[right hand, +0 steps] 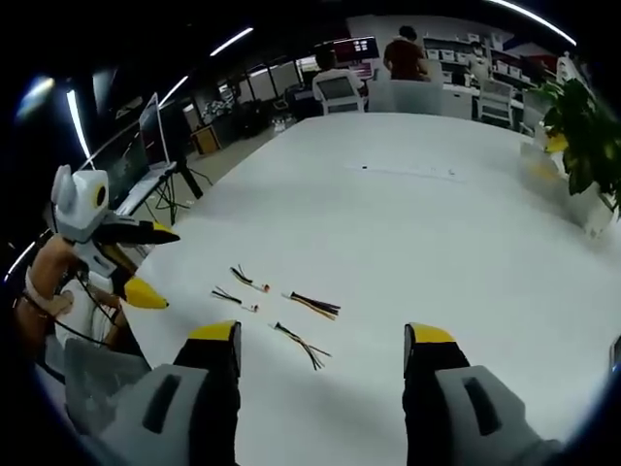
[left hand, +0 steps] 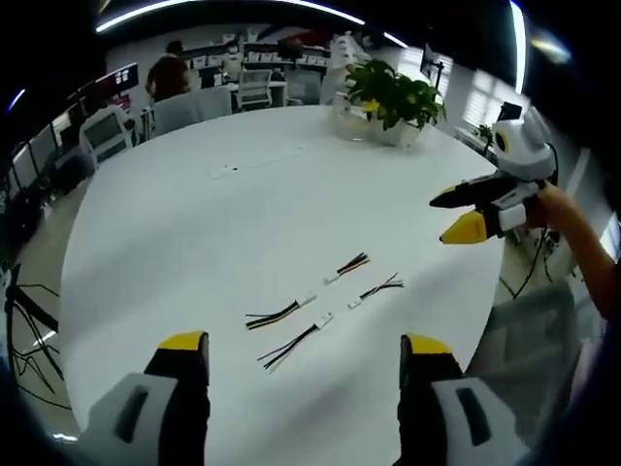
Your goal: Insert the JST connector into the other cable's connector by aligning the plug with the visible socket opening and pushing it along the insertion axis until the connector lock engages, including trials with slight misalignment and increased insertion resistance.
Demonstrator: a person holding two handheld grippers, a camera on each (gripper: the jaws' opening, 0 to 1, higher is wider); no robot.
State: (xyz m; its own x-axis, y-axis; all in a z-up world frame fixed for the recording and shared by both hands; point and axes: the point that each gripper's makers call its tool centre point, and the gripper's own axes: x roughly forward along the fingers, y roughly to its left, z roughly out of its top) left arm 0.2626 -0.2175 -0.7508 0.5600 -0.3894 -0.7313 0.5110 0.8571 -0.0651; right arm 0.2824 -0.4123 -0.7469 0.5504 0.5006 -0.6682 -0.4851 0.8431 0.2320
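Several short cable pieces with small white JST connectors lie loose on the white table (left hand: 194,214). In the left gripper view one with yellow and black wires (left hand: 281,313) and a darker one (left hand: 296,345) lie nearest, just ahead of my left gripper (left hand: 303,345), which is open and holds nothing. Two more (left hand: 347,266) (left hand: 378,287) lie beyond. My right gripper (left hand: 468,210) hovers open at the table's right edge. In the right gripper view the cables (right hand: 312,305) (right hand: 301,343) (right hand: 247,280) lie ahead and left of my open right gripper (right hand: 322,335). The left gripper (right hand: 141,262) is open at the left.
A potted plant (left hand: 393,97) (right hand: 582,126) stands at the far side of the table (right hand: 437,223). Office chairs (left hand: 199,107), desks and people stand beyond the far edge. A hand and sleeve (left hand: 582,233) hold the right gripper off the table's edge.
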